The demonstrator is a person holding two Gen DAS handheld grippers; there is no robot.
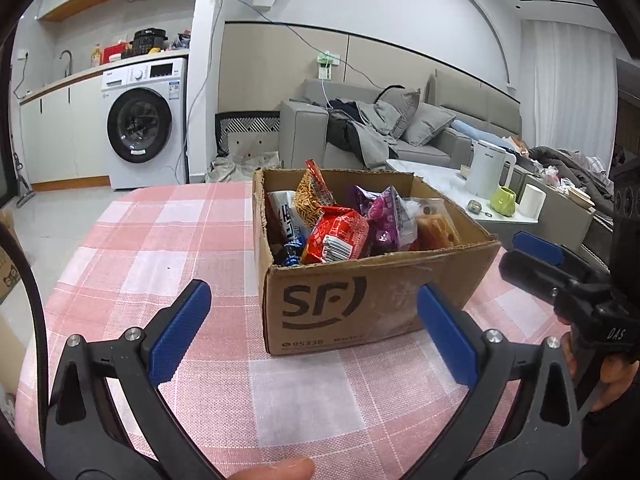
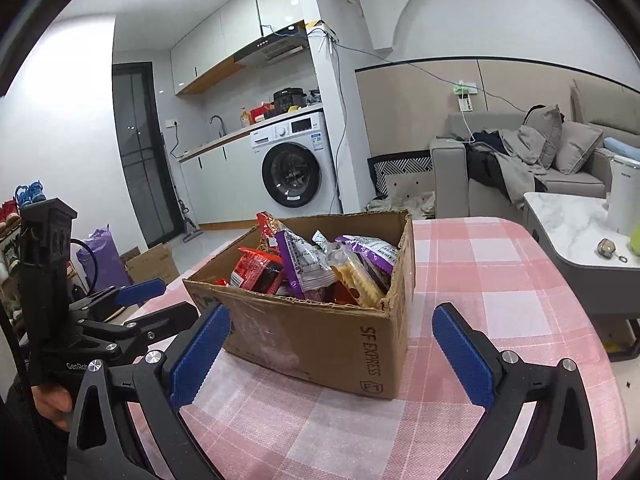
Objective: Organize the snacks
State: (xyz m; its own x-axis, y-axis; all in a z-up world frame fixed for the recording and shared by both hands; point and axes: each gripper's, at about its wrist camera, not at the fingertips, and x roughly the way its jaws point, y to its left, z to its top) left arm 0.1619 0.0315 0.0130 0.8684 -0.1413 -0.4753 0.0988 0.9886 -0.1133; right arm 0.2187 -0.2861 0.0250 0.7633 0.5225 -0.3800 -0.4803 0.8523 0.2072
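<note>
Cardboard box (image 1: 360,276) sits on the table with the pink-and-white checked cloth (image 1: 168,240), top open, full of snack packets. Red packet (image 1: 338,238) lies near the front wall, a tall orange-yellow bag (image 1: 312,196) stands behind it, purple bags (image 1: 384,216) to its right, a white packet (image 1: 282,216) at the left wall. A small blue wrapped item (image 1: 292,254) is wedged in the front-left corner, probably candy, too small to be sure.

Left gripper (image 1: 316,336) hangs in front of the box's near wall, jaws spread wide, nothing between the blue pads, not touching the box. Right gripper (image 2: 332,350) faces the box's near corner, jaws likewise released wide and empty, pads clear of the cardboard. In its view a pale yellow cracker pack (image 2: 356,280) lies at the near-right corner of the box.

A hand (image 1: 600,368) grips the right tool's handle. Behind the table: washing machine (image 1: 140,124), grey sofa (image 1: 400,128) with clothes, low marble table (image 1: 448,188) with a white kettle (image 1: 486,168) and green cup (image 1: 503,201).
</note>
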